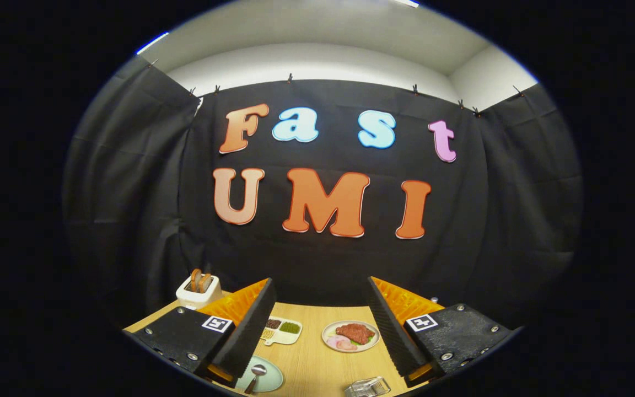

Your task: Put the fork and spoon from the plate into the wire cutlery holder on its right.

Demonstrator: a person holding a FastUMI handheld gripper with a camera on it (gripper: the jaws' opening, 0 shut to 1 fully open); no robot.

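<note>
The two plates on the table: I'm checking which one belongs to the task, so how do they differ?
The pale green plate lies just ahead of the left finger and carries a spoon; the white plate sits further back between the open fingers and carries meat and other food. The green plate is partly hidden by that finger, while the white plate shows whole. Both are round and rest flat on the wooden table.
</note>
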